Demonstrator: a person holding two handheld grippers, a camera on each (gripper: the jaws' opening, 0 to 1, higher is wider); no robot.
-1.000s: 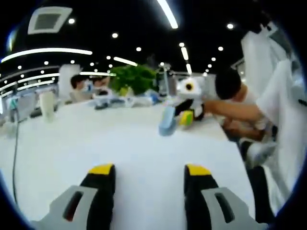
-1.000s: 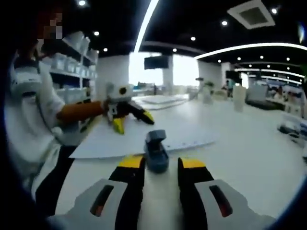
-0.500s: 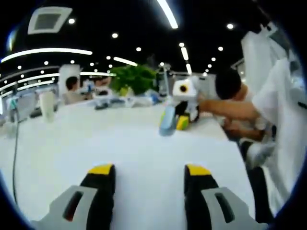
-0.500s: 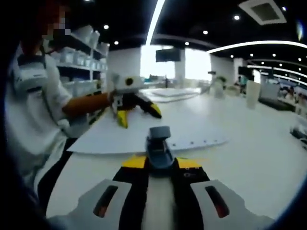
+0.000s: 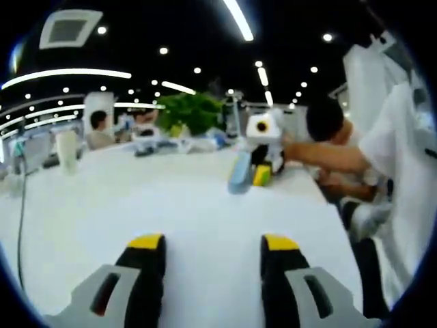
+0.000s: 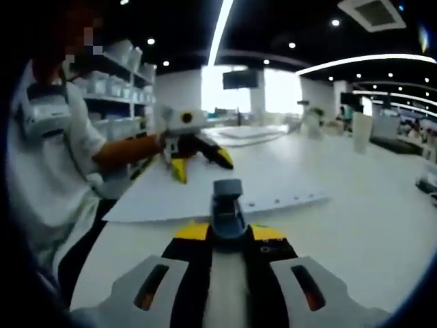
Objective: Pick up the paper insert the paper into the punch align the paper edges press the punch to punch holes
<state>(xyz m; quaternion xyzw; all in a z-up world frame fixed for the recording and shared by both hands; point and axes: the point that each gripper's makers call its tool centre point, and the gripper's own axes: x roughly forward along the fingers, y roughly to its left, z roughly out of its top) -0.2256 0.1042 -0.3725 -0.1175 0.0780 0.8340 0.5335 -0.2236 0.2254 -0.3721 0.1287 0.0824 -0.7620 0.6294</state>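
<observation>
In the right gripper view a blue-grey hole punch (image 6: 227, 207) stands on the white table (image 6: 369, 239), and my right gripper (image 6: 229, 232) is shut on its near end. Behind the punch lies a white paper sheet (image 6: 184, 195) with a row of punched holes along its right edge. My left gripper (image 6: 201, 164) hangs open over the sheet's far part, held by a person's hand. In the left gripper view my left gripper (image 5: 212, 241) is open with nothing between its yellow-tipped fingers, and far ahead the right gripper (image 5: 250, 176) holds the punch (image 5: 239, 171).
A person in white (image 6: 51, 150) stands at the table's edge. Shelves with boxes (image 6: 113, 82) rise behind. A green plant (image 5: 188, 113), a white cup (image 5: 67, 150), a dark cable (image 5: 20, 205) and seated people (image 5: 99, 130) are on the table's far side.
My right gripper has closed on the punch, which one second ago stood free just beyond its open jaws. The left gripper stays open and nearly still.
</observation>
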